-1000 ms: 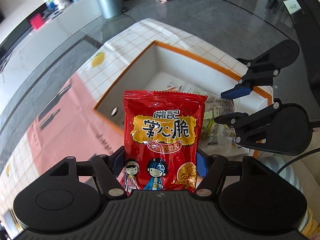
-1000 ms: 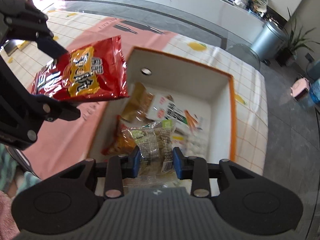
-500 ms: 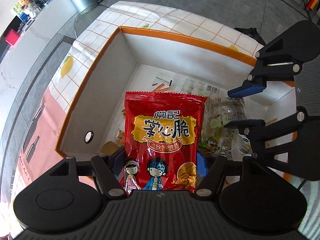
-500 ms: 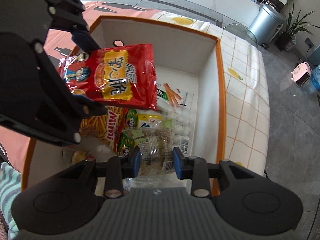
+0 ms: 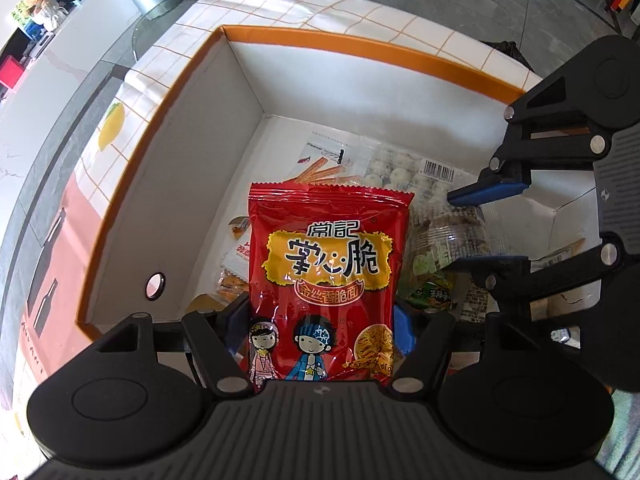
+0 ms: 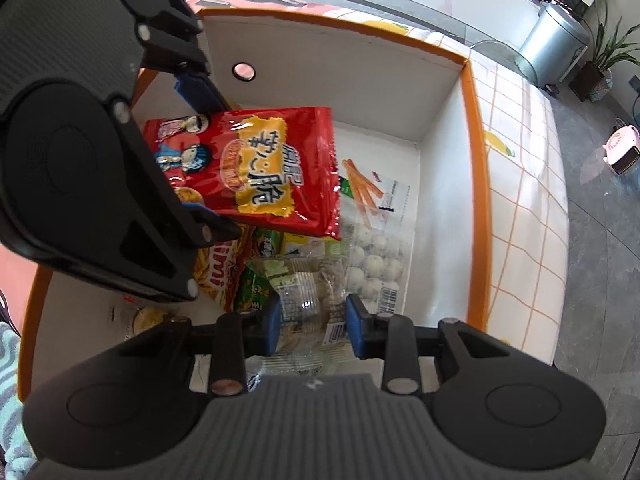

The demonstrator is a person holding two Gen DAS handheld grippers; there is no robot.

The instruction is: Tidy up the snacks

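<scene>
Snacks fill both my tools: my left gripper (image 5: 320, 322) clamps the lower end of a red noodle packet (image 5: 326, 280), which sticks out ahead of its fingers over the orange-rimmed white box (image 5: 360, 46). My right gripper (image 6: 312, 322) pinches a clear nut packet (image 6: 310, 300) low inside the same box. Beyond its fingertips lie a bag of white balls (image 6: 374, 256) and a breadstick pack (image 6: 370, 192) on the box floor.

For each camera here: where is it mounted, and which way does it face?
Left wrist: on the left gripper, looking down into the box; it holds the red packet; right gripper at right.
Right wrist: on the right gripper, facing down; it holds a clear packet.
Shared: box, both packets, both grippers.
</scene>
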